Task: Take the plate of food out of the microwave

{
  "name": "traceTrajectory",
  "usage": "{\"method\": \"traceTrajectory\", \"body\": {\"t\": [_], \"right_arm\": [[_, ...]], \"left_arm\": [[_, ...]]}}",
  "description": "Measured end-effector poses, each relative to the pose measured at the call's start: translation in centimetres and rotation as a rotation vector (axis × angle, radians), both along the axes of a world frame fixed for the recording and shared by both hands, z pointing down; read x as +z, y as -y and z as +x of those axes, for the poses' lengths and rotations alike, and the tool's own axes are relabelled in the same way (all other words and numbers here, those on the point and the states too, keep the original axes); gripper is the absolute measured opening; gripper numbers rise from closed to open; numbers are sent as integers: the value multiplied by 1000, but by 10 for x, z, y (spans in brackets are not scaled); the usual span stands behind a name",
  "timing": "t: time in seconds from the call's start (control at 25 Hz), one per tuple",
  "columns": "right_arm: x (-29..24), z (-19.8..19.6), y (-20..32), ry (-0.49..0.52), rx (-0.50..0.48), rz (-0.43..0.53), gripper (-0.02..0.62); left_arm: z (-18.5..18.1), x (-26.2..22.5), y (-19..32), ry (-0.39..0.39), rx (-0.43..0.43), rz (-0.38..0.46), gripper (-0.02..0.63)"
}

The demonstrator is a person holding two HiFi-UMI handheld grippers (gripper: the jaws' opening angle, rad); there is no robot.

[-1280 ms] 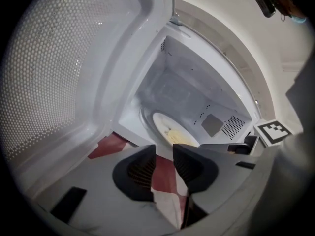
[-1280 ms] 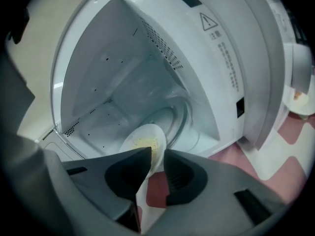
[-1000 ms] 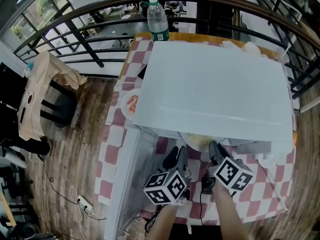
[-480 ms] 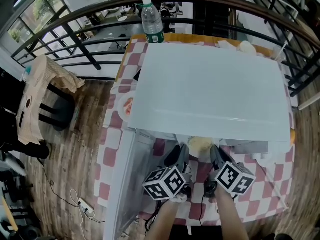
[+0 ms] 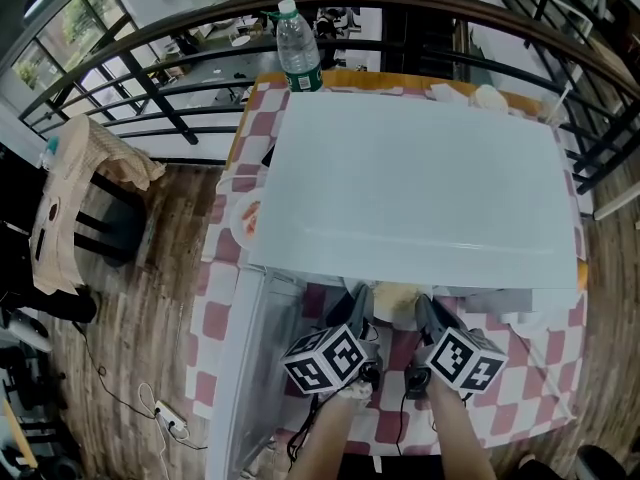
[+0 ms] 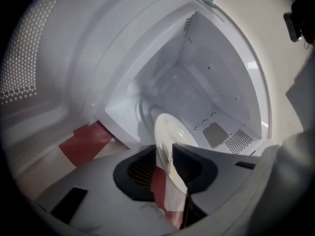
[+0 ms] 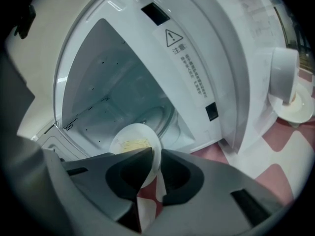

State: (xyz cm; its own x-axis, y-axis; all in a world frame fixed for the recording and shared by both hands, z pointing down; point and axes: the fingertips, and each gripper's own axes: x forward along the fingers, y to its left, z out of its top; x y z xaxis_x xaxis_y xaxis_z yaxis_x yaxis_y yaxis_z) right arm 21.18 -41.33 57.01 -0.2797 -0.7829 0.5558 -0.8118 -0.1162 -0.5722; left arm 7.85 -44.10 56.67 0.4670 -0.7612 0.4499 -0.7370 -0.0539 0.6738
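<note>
A white plate [image 5: 398,304] with pale yellow food [image 7: 132,144] sits at the mouth of the white microwave [image 5: 420,178], just under its front edge. My left gripper [image 5: 358,308] has the plate's left rim [image 6: 170,132] between its pads. Its jaws are closing and the pads press on the rim. My right gripper [image 5: 428,310] is shut on the plate's right rim [image 7: 147,146]. The microwave's cavity [image 6: 197,82] lies behind the plate, with its glass turntable [image 7: 160,117] bare. In the head view most of the plate is hidden by the microwave's top.
The microwave's door [image 5: 248,353] stands open at the left. A water bottle [image 5: 297,48] stands behind the microwave, and another plate [image 5: 243,218] lies to its left. A white cup on a saucer [image 7: 288,82] stands to the right. The table has a red-checked cloth [image 5: 222,288].
The head view has shifted a little. Both grippers stay at the plate in front of the microwave's mouth. No clear movement of the plate shows.
</note>
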Motion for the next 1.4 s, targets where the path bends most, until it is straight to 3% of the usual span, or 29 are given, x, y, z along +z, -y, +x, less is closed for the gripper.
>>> {"method": "traceTrajectory", "body": {"t": [0.08, 0.36, 0.52, 0.76, 0.92, 1.4], "right_arm": [[0, 1, 1, -1, -1, -3, 63], [-1, 1, 1, 0, -2, -3, 63], [-1, 4, -9, 37, 15, -12, 63], [-22, 18, -24, -21, 41, -5, 61], [-21, 12, -42, 23, 24, -34, 61], [-43, 20, -79, 12, 41, -2, 63]], "left_arm": [[0, 1, 0, -2, -8, -3, 83], [0, -2, 1, -57, -18, 2, 69], [7, -9, -7, -42, 15, 21, 72], [15, -16, -27, -49, 49, 18, 94], [16, -19, -45, -63, 57, 4, 97], [25, -45, -77, -46, 92, 31, 97]]}}
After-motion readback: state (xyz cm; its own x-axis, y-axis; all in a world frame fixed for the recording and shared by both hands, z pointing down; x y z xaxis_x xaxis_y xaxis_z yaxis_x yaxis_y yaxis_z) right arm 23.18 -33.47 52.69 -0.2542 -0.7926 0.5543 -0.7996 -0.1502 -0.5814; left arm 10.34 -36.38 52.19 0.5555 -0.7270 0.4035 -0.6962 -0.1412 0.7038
